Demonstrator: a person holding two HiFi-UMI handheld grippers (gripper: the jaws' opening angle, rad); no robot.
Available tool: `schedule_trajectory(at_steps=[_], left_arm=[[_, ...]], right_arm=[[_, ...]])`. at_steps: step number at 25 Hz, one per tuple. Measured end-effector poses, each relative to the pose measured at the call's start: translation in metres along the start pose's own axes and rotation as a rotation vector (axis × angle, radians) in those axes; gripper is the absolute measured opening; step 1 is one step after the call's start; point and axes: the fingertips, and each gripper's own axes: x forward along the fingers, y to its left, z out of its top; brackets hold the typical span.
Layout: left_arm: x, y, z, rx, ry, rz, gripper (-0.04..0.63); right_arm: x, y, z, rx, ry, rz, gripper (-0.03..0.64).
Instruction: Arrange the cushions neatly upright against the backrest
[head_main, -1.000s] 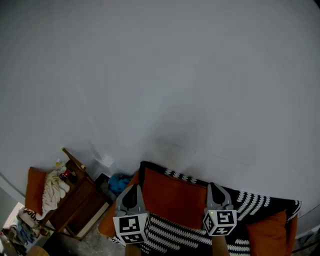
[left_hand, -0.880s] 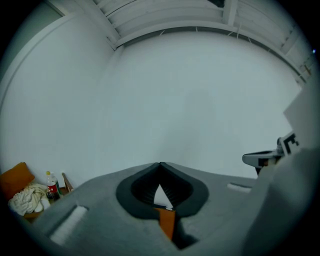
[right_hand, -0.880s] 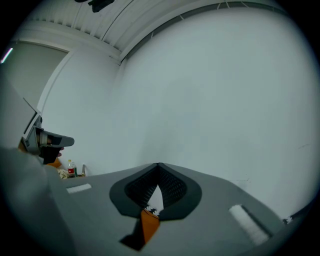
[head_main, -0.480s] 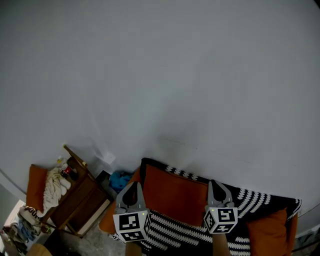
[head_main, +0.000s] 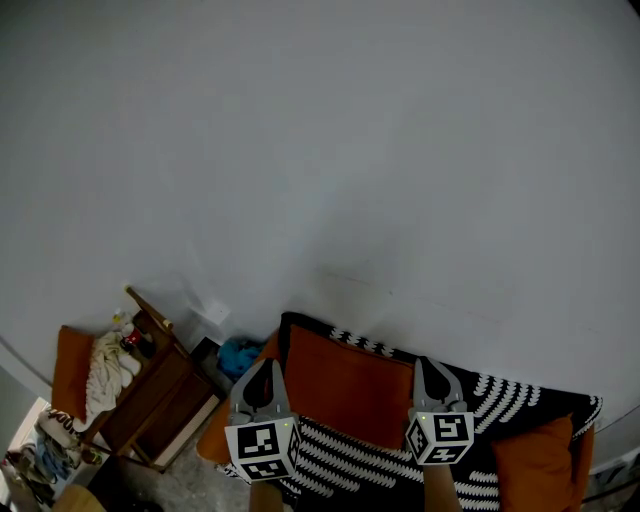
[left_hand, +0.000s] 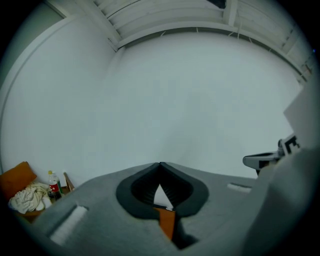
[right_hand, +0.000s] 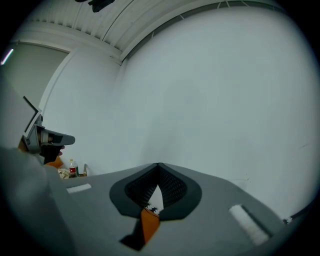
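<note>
You see mostly the plain white wall (head_main: 320, 150), and nothing on it has changed. Along the lower edge is the sofa with the black-and-white striped woven cover (head_main: 340, 465). It has shifted only a little in the frame since a second ago, so your head moved slightly, not the things.

The square orange fabric cushion (head_main: 345, 385) stands upright at the lower centre against the backrest (head_main: 505, 392), as before. A second orange cushion (head_main: 535, 465) sits at the lower right corner, partly cut off.

Your left gripper (head_main: 263, 363) and right gripper (head_main: 421, 362) hover at the two sides of the centre cushion, both clenched on nothing. I judge this is a pause; the centre cushion seems already placed.
</note>
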Motion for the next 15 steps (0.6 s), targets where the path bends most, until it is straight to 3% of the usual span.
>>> schedule_trajectory(at_steps=[15], left_arm=[[-0.009,-0.024,-0.004,0.005,0.014,0.021,0.002]], right_arm=[[-0.011,-0.017,-0.007,0.007,0.012,0.026,0.009]])
